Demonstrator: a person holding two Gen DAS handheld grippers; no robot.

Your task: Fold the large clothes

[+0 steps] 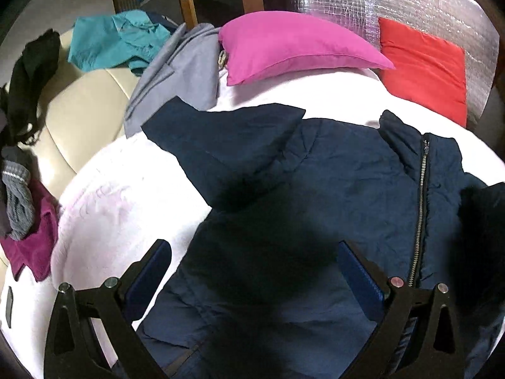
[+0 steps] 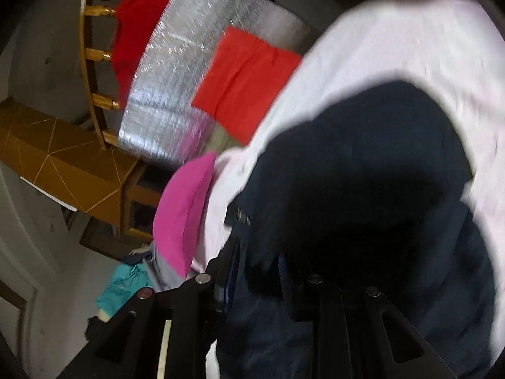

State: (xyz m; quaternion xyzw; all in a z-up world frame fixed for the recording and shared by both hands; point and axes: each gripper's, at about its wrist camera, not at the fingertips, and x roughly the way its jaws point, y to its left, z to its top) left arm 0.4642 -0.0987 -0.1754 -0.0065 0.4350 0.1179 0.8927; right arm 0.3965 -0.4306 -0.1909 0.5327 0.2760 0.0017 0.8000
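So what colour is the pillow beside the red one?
Magenta pink pillow; clearest in the left wrist view.

Both views carry strong fisheye curvature, with straight edges bowed and black vignette at the corners. Left wrist view is sharp throughout; the white bed cover [image 1: 315, 94] is overexposed, close to blown out, losing surface texture. A dense soft-edged shadow falls across the middle of the navy jacket [image 1: 331, 183], swallowing its folds. The silver foil sheet [image 1: 410, 3] throws speckled glare. Room beyond the bed is dim. Right wrist view is smeared by motion blur: the foil streaks, edges of the red cushion [image 2: 246, 82] and pink pillow [image 2: 186, 211] are soft, and the jacket reads nearly black, detail lost.
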